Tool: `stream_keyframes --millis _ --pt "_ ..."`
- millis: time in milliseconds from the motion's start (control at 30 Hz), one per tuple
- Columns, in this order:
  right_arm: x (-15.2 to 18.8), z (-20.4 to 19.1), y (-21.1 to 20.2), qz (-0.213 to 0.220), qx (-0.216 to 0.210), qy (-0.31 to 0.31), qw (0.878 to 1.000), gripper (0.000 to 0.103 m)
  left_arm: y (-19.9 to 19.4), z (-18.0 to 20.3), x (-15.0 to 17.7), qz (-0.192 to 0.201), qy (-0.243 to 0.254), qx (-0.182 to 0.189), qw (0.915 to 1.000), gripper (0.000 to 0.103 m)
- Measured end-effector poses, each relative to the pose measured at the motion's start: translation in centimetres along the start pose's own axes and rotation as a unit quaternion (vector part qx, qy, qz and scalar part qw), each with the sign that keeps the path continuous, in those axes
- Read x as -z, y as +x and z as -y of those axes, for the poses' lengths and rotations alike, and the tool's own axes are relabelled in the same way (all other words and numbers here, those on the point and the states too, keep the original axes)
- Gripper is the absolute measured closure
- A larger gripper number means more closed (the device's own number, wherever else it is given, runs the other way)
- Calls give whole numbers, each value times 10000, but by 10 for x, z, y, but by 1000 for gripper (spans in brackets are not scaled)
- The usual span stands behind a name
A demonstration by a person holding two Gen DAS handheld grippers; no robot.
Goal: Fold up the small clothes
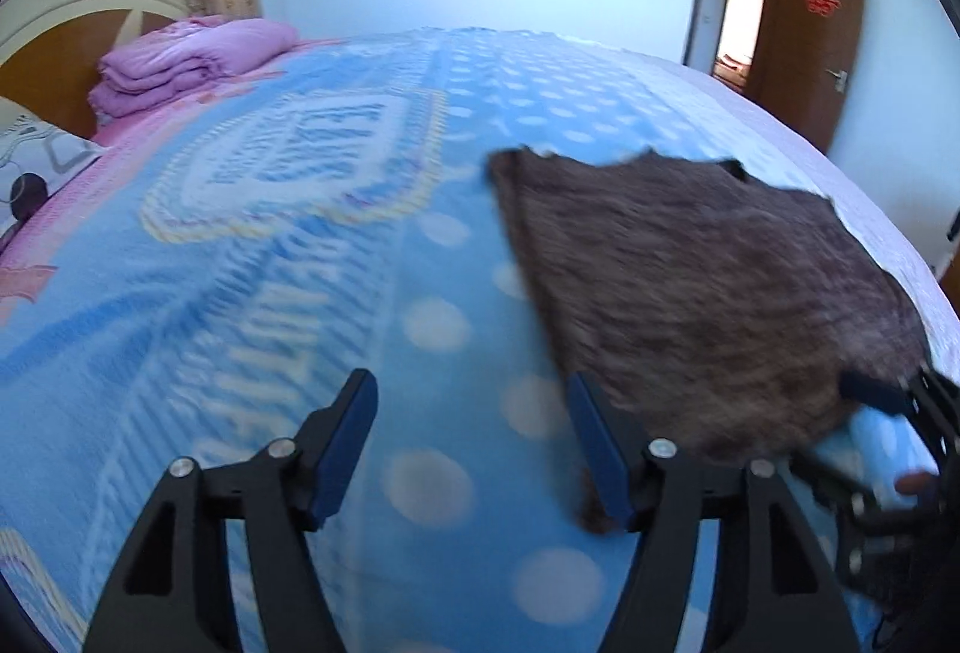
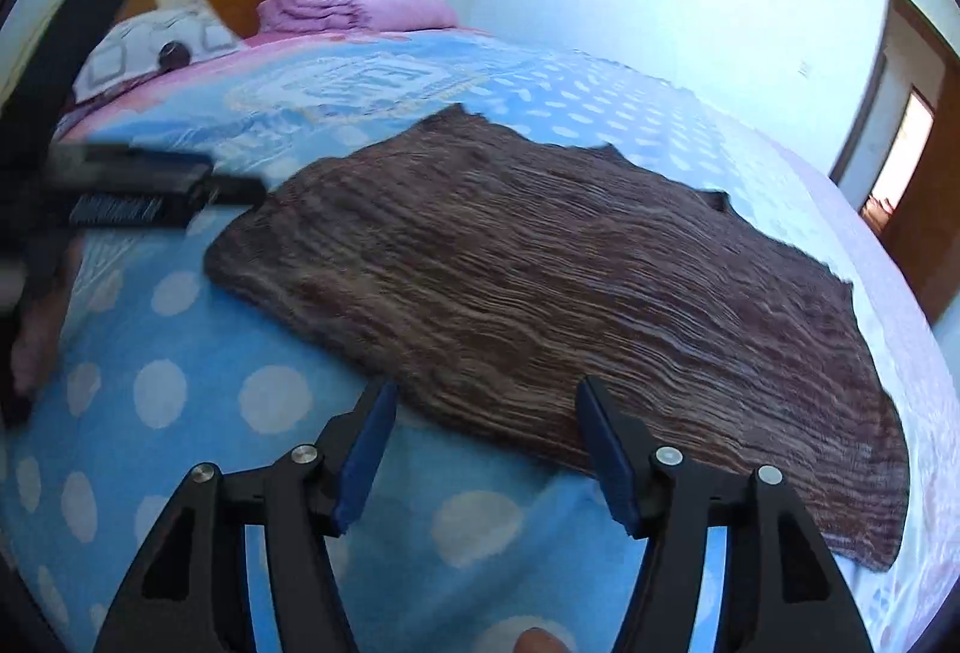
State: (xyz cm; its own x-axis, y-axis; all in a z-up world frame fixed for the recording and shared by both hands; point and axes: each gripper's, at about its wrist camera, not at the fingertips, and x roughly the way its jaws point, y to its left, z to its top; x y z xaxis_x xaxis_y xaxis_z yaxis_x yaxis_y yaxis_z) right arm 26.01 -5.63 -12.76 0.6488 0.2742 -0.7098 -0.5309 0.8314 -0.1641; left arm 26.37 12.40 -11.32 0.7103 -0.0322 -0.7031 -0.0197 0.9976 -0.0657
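Looking like an early stage: the brown garment (image 2: 540,281) lies flat on the blue dotted blanket (image 2: 198,395) on the bed, no clear crease showing, so folds remain. Its long axis runs from far-left toward near-right in the right wrist view. Left tool (image 1: 474,443) and right tool (image 2: 486,449) both gape, holding nothing, at its near edge.

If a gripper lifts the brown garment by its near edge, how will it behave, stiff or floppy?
Probably floppy: the brown garment lies flat, following the blue dotted blanket. Its crinkled texture suggests thin, light fabric that would drape and stretch a little. It looks unlikely to slip, since both surfaces appear soft and textured.
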Motion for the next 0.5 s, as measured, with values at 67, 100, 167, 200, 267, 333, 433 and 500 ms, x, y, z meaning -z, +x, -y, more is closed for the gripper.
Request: stream_keyframes --millis 67,100,167,200,267,333,433,500 --pt "-4 -11 1 -5 -28 -174 9998 40 11 -7 -9 -79 49 -95 9999 33" --pt "-5 -15 2 2 -20 -228 9997 40 17 -10 -12 -139 44 -98 9998 33" --pt "-9 -23 2 24 -25 -355 9994 40 31 -16 -20 -271 -39 -56 9996 33" --pt "-11 -27 3 38 -24 -412 9991 40 36 -18 -23 -316 -67 -22 9995 33" --pt "-15 -35 5 30 -39 -527 9986 40 47 -18 -29 -405 -119 69 9991 33" --pt "-18 -47 6 34 -51 -705 9975 40 55 -19 -34 -468 -200 174 9985 33" --pt "-20 -65 9 84 -15 -980 9952 40 62 -16 -44 -420 -175 229 9987 33" --pt "-23 -75 12 142 127 -1132 9934 40 68 -14 -52 -380 -165 201 9989 33"
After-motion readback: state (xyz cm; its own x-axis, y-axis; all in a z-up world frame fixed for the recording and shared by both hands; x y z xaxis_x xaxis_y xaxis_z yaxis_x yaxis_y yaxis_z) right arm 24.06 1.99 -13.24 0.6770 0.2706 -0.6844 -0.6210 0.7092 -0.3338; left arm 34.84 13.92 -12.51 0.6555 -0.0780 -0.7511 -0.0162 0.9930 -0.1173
